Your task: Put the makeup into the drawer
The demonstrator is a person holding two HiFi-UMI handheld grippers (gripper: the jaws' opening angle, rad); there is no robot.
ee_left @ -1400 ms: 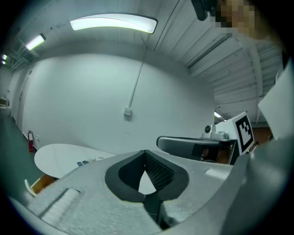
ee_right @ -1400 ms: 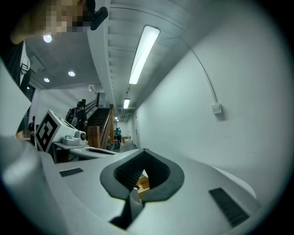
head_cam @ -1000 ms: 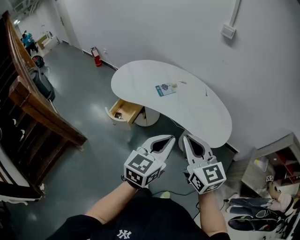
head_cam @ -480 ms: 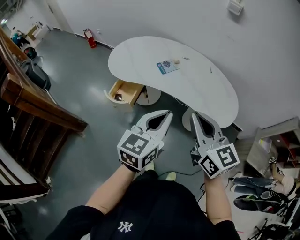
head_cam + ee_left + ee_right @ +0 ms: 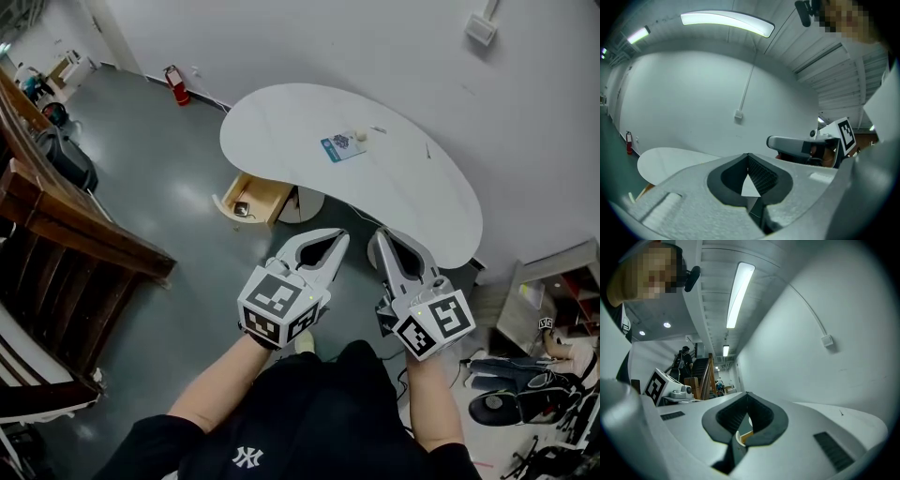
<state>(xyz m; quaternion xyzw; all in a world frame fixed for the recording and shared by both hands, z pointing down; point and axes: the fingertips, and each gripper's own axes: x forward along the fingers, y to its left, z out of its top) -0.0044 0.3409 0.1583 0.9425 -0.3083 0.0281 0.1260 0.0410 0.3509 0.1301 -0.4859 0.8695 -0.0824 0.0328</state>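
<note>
A white kidney-shaped table (image 5: 291, 122) stands ahead by the wall. On it lie a blue packet (image 5: 342, 147), a small pale round item (image 5: 360, 136) and two thin small items (image 5: 427, 150). Under its left end a wooden drawer (image 5: 258, 192) hangs open with a small dark thing (image 5: 242, 208) inside. My left gripper (image 5: 341, 235) and right gripper (image 5: 375, 235) are held side by side in the air in front of the table, well short of it. Both are shut with nothing between the jaws, as the left gripper (image 5: 748, 154) and right gripper (image 5: 747, 393) views confirm.
A wooden stair rail (image 5: 84, 225) runs along the left over grey floor. A red fire extinguisher (image 5: 175, 82) stands by the far wall, and a box (image 5: 481, 28) is mounted on the wall. Shoes and clutter (image 5: 525, 394) lie at the right. People stand far off near the stairs (image 5: 684, 359).
Both grippers have travelled together toward the table, staying shut and empty. The table and open drawer sit slightly larger and shifted in the head view.
</note>
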